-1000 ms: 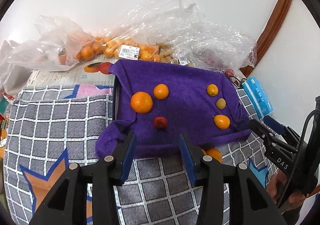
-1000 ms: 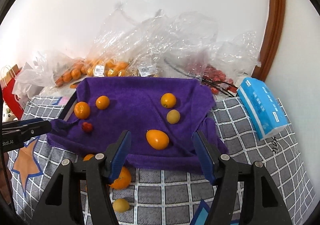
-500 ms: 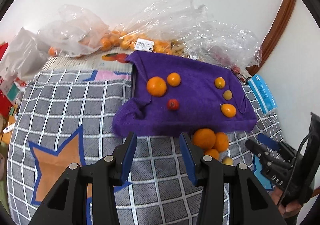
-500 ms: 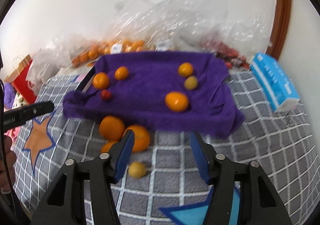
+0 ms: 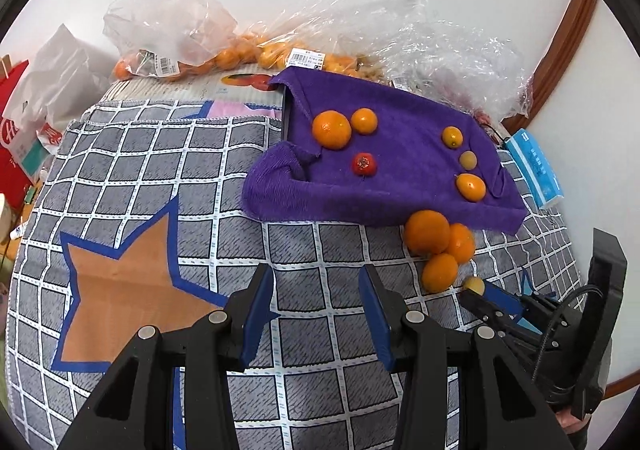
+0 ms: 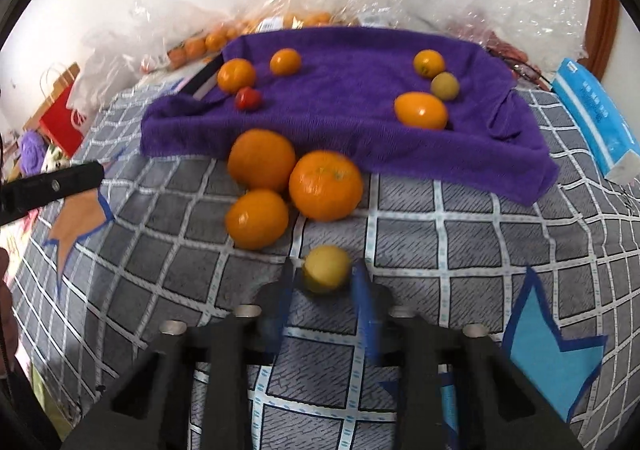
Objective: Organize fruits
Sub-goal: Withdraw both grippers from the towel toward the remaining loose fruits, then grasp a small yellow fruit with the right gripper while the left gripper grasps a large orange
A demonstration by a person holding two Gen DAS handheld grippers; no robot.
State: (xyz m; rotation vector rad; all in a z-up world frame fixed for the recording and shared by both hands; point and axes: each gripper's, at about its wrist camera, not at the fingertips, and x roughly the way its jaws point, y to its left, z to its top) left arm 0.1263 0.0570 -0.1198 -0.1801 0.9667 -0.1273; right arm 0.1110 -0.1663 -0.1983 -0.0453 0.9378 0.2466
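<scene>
A purple towel carries two oranges and a small red fruit on its left, and three small yellow-orange fruits on its right. Three loose oranges lie on the checked mat just in front of it. My right gripper is low on the mat, shut on a small yellow fruit held between its blue pads. My left gripper hovers open over bare mat to the left of the loose oranges, with nothing between its fingers.
Clear plastic bags of oranges and other fruit lie along the wall behind the towel. A blue tissue pack sits right of the towel. A red paper bag and a white bag stand at the left edge.
My right gripper came down from over the towel to the loose fruit in front of it and closed on the small yellow fruit. My left gripper drew back from the towel, still open.
</scene>
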